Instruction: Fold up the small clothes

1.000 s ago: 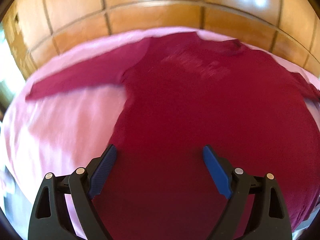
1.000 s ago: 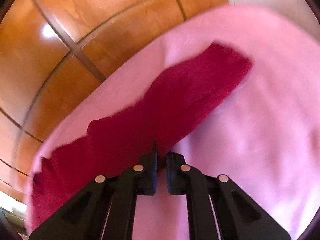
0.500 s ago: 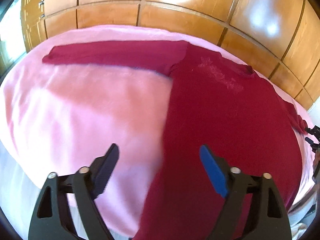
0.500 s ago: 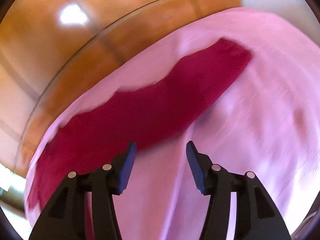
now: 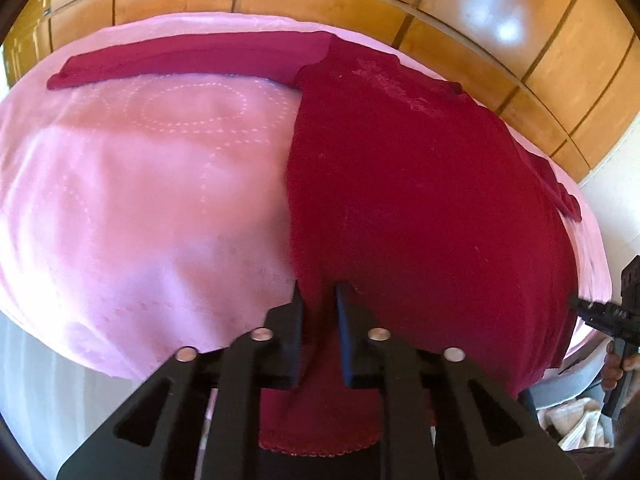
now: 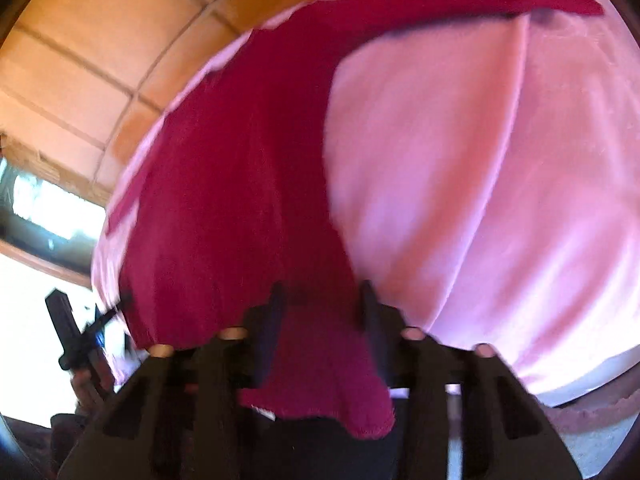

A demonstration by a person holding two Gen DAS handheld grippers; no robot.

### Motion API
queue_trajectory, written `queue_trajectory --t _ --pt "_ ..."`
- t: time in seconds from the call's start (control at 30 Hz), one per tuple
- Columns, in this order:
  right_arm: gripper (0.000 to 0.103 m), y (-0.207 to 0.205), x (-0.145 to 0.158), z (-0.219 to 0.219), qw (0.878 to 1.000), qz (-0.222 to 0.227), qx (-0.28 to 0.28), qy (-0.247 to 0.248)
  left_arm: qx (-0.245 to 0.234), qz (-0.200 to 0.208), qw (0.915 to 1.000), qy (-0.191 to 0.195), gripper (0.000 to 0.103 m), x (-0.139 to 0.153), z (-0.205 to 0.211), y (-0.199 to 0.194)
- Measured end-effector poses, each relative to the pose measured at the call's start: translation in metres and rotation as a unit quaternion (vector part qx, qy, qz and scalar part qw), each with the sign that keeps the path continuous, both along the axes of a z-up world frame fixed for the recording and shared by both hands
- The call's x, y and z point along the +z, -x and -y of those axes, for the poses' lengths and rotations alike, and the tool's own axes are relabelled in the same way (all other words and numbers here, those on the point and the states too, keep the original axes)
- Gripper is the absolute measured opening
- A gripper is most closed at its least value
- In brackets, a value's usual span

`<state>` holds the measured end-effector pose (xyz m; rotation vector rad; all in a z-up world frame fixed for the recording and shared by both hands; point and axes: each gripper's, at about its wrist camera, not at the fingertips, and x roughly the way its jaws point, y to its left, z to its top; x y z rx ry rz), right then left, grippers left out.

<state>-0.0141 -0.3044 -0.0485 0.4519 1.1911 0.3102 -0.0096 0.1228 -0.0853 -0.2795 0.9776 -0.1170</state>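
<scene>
A dark red long-sleeved top (image 5: 408, 184) lies spread flat on a pink cloth-covered table (image 5: 132, 208). One sleeve stretches left along the far edge. My left gripper (image 5: 319, 300) is shut on the near left hem corner, which hangs over the table's front edge. In the right wrist view the same top (image 6: 240, 176) runs up the left side. My right gripper (image 6: 322, 300) straddles the other hem corner with the fingers still apart, and the cloth hangs between them. The image there is blurred.
Orange-brown floor tiles (image 5: 500, 12) surround the table. The right gripper's handle shows at the far right of the left wrist view (image 5: 616, 312). The left gripper shows at the lower left of the right wrist view (image 6: 76, 340). Pale crumpled cloth (image 5: 580, 424) lies below.
The left gripper came down to the near left hem corner and shut on it. The right gripper opened, left the sleeve and moved to the near right hem corner.
</scene>
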Motion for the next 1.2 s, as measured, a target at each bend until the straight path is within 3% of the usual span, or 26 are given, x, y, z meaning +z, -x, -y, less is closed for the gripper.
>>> queue_trajectory --t 0.17,0.27,0.33,0.43,0.53,0.57,0.63,0.67,0.8,0.9,1.03,1.2 --pt "0.007 0.008 0.023 0.0 0.999 0.026 0.017 0.044 -0.014 0.007 0.9998 -0.012 0.008 0.009 -0.004 0.007" --pt "0.007 0.003 0.012 0.005 0.997 0.009 0.021 0.077 -0.013 -0.004 0.9998 -0.013 0.007 0.002 -0.009 0.012" --pt "0.006 0.002 -0.004 0.007 0.996 -0.007 0.017 0.085 -0.02 -0.015 0.9991 -0.034 0.007 -0.004 -0.006 0.011" --pt "0.009 0.0 -0.006 0.008 0.997 -0.006 0.011 0.07 -0.024 0.0 0.9963 -0.083 0.008 0.014 0.005 0.01" --pt "0.019 -0.001 -0.001 0.011 0.997 0.0 0.017 0.069 -0.008 0.03 0.9876 -0.154 0.009 0.039 0.013 0.005" --pt "0.03 0.001 0.006 0.015 0.997 0.012 0.013 0.072 -0.003 0.035 0.9864 -0.16 0.021 0.044 0.013 0.002" --pt "0.034 0.002 0.023 0.019 0.996 0.036 0.0 0.079 0.019 0.057 0.9847 -0.163 0.055 0.059 0.014 -0.007" --pt "0.035 0.0 0.031 0.023 0.996 0.045 -0.006 0.081 0.025 0.07 0.9839 -0.162 0.058 0.064 0.015 -0.01" --pt "0.043 -0.009 0.053 0.018 0.993 0.086 -0.029 0.073 0.03 0.098 0.9746 -0.199 0.058 0.074 0.033 -0.028" --pt "0.046 -0.018 0.059 -0.005 0.992 0.11 -0.009 0.054 0.019 0.105 0.9754 -0.193 0.058 0.076 0.047 -0.042" --pt "0.047 -0.035 0.041 -0.054 0.993 0.106 0.024 0.055 0.004 0.119 0.973 -0.198 0.058 0.079 0.066 -0.051" --pt "0.049 -0.044 0.008 -0.073 0.994 0.075 0.032 0.071 -0.019 0.124 0.9719 -0.199 0.058 0.079 0.087 -0.062"
